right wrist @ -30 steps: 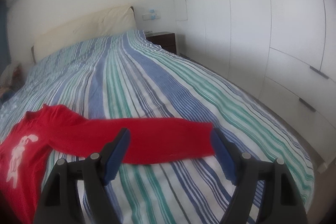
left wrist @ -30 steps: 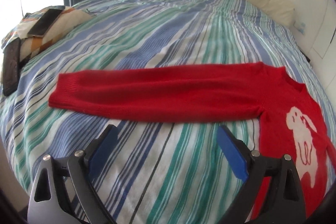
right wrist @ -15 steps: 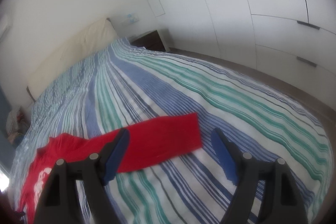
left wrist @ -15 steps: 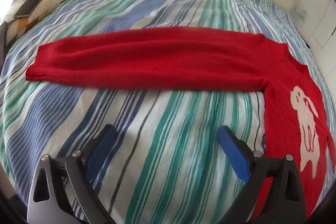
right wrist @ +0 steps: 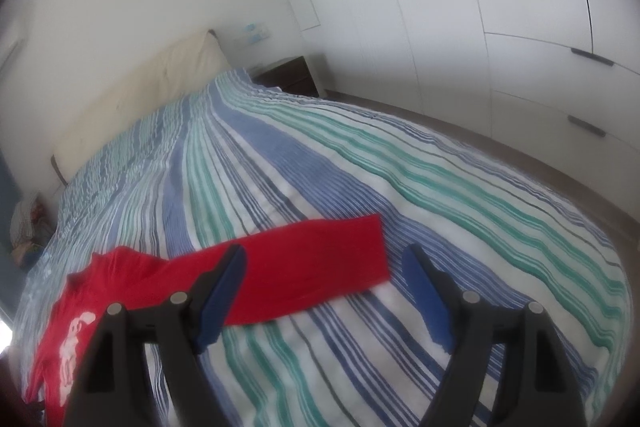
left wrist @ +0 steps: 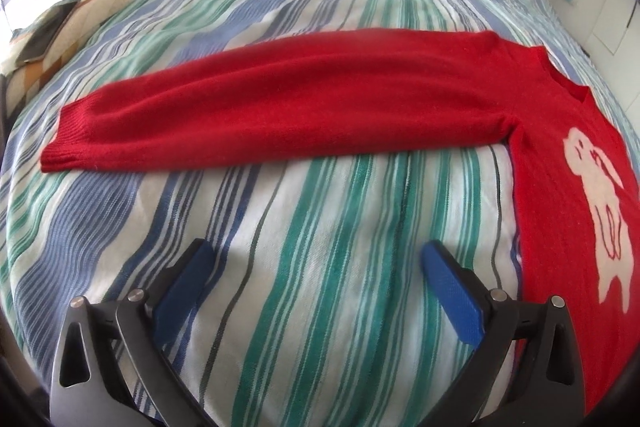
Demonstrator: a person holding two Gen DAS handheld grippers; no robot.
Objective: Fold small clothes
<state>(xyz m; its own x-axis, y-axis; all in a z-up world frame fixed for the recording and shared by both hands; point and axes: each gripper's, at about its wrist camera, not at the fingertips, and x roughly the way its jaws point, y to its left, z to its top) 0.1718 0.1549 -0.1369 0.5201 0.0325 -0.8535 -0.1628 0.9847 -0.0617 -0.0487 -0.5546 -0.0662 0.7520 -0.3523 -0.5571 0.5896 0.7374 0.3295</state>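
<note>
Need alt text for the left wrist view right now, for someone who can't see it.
A red sweater with a white animal motif lies flat on a striped bedspread, one long sleeve stretched out to the left. The left gripper, blue-padded jaws open and empty, hangs over bare bedspread just short of that sleeve. A patterned cushion sits at the bed's far left edge.

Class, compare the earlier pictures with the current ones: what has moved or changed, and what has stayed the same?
The left hand-held gripper has dipped closer over the striped bedspread, so the red sweater looks larger; its jaws have widened slightly and are empty. The right hand-held gripper has rolled, tilting its view. Nothing was grasped or released. The sweater lies flat, sleeves outstretched, as before.
</note>
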